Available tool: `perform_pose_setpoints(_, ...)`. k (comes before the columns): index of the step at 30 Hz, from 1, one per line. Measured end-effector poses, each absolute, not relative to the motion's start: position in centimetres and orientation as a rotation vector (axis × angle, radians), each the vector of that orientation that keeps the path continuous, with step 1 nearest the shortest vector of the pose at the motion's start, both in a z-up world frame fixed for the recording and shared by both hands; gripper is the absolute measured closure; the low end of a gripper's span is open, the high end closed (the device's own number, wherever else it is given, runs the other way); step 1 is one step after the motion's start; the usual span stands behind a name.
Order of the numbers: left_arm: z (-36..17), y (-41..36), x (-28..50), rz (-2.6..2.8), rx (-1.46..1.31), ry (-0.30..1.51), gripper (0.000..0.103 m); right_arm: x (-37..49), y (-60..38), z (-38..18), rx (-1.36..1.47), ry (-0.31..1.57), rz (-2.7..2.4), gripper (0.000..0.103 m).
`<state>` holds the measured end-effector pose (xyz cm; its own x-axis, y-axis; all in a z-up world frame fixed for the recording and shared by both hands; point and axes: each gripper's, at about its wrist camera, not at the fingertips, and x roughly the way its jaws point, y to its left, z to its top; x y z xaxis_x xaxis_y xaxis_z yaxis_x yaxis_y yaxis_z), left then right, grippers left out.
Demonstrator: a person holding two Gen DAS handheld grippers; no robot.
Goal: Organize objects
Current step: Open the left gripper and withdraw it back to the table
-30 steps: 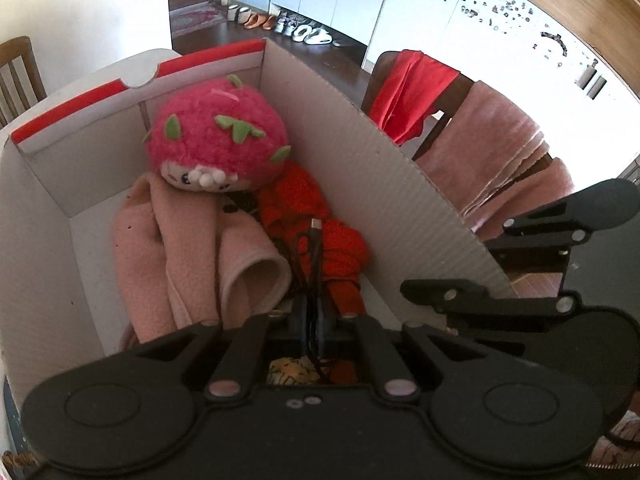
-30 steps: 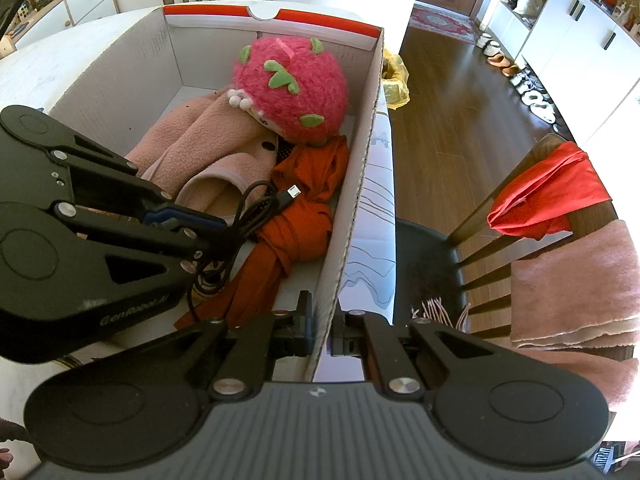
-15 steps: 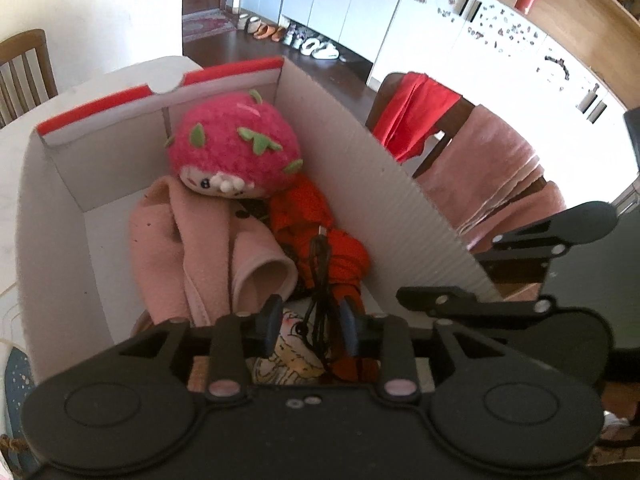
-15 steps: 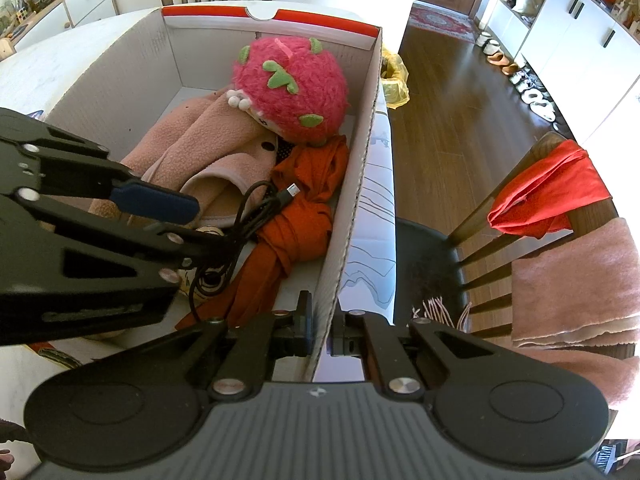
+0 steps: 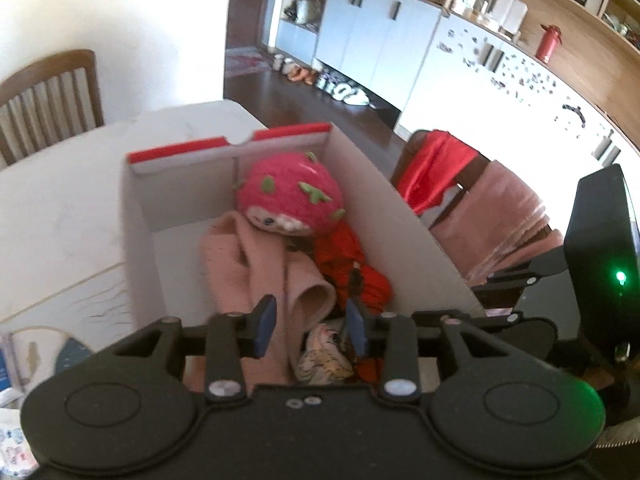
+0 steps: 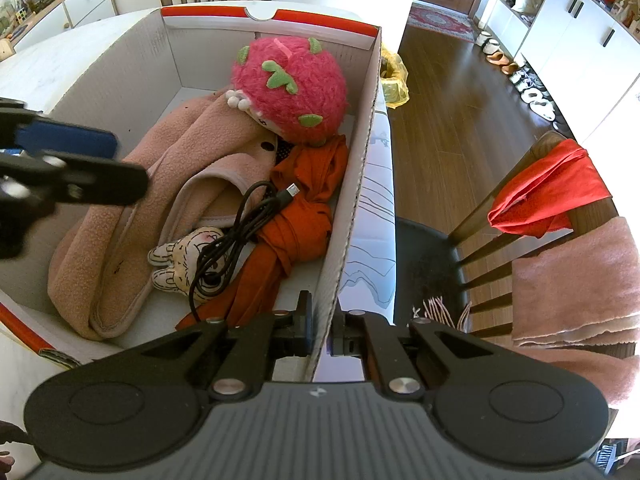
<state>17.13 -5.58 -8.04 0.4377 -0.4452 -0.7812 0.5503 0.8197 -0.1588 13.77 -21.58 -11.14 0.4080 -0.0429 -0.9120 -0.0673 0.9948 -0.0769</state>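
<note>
Box (image 6: 360, 184): centre frame on counter (image 6: 60, 64); we count plush (image 6: 288, 88), pink fleece (image 6: 168, 168), orange cloth (image 6: 304, 216), cable (image 6: 240, 232) inside.
Left gripper (image 5: 310, 324): spread, empty.
Right gripper (image 6: 320, 330): pinching box wall.
Progress: we judge packing mostly done.

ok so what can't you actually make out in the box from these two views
- Small cream plush toy: face hidden under the black usb cable, right wrist view.
- Same toy in the left wrist view: blurred, partly behind the left gripper.
- Box wall inside the right gripper: actual contact hidden by its fingers.
</note>
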Motion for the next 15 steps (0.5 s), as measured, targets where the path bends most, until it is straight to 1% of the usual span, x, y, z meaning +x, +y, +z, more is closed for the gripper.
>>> perform_pose_setpoints(5, -7.2, -3.4, 16.7, -0.567, 0.117, 0.897, 0.062, 13.8, -21.6, -11.2, -0.106, 1.152, 0.015, 0.097)
perform_pose_setpoints(8, -6.8, -2.1, 16.4, -0.534, 0.112, 0.884, 0.054, 13.8, -21.6, -11.2, -0.108, 1.152, 0.018, 0.097)
perform_pose_setpoints(10, -6.6, -1.4, 16.2, -0.512, 0.106, 0.873, 0.045, 13.8, -21.6, -11.2, -0.108, 1.151, 0.018, 0.097)
perform_pose_setpoints(15, -6.1, 0.4, 15.6, -0.474, 0.081, 0.856, 0.040, 13.8, -21.6, -11.2, -0.108, 1.151, 0.019, 0.097)
